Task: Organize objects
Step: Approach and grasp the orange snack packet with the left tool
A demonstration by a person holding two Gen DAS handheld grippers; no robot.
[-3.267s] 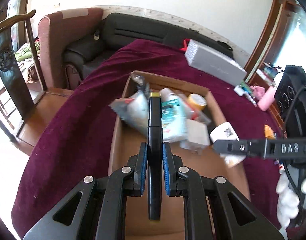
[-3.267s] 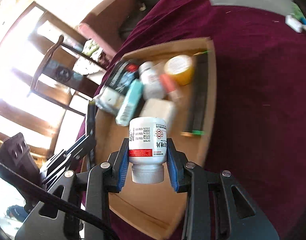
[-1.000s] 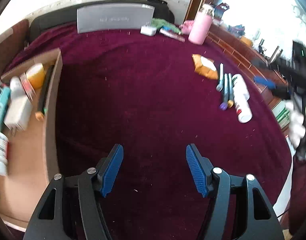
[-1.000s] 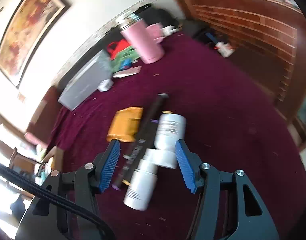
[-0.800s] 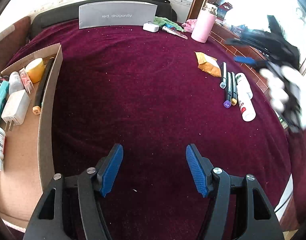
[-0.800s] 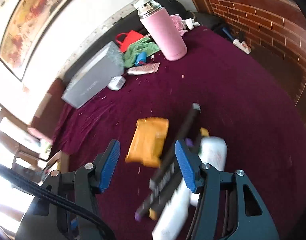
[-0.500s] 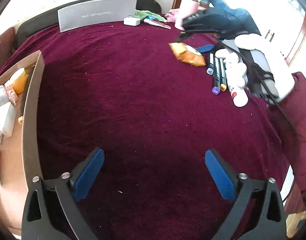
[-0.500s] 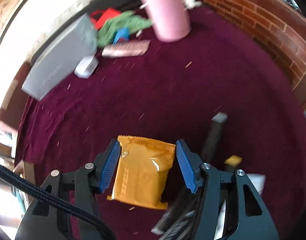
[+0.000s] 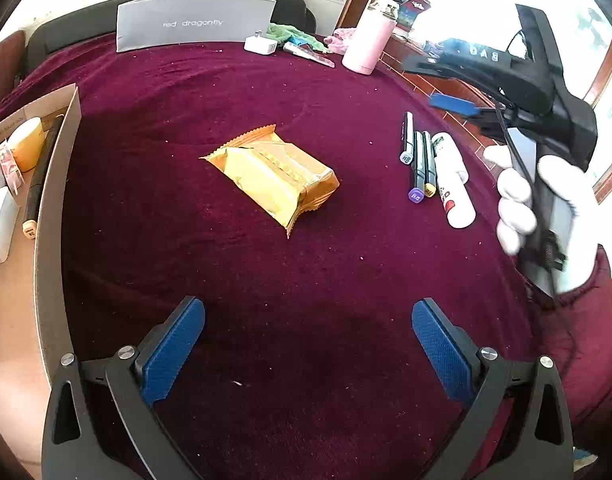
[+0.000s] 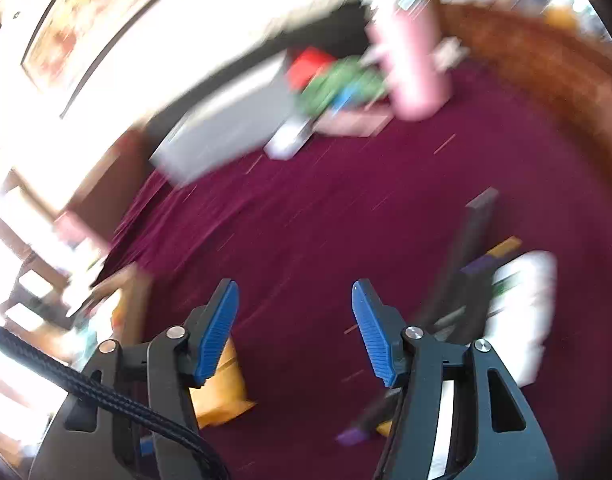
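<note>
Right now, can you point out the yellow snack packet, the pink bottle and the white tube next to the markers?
yellow snack packet (image 9: 272, 174), left wrist view, middle of the wrapper.
pink bottle (image 9: 368, 46), left wrist view, on its body.
white tube (image 9: 452, 180), left wrist view, mid-length of its side.

A glossy, crinkled foil snack packet (image 9: 272, 174) is lying on matt, velvety maroon cloth (image 9: 266, 272). Plain cardboard is forming the box wall (image 9: 52, 216).

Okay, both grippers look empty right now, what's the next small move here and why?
Probably lower the left gripper forward over the yellow snack packet. Its jaws stand wide open with nothing between them, and the packet lies alone on the maroon cloth straight ahead. The right gripper, jaws opening and empty, is off by the markers.
</note>
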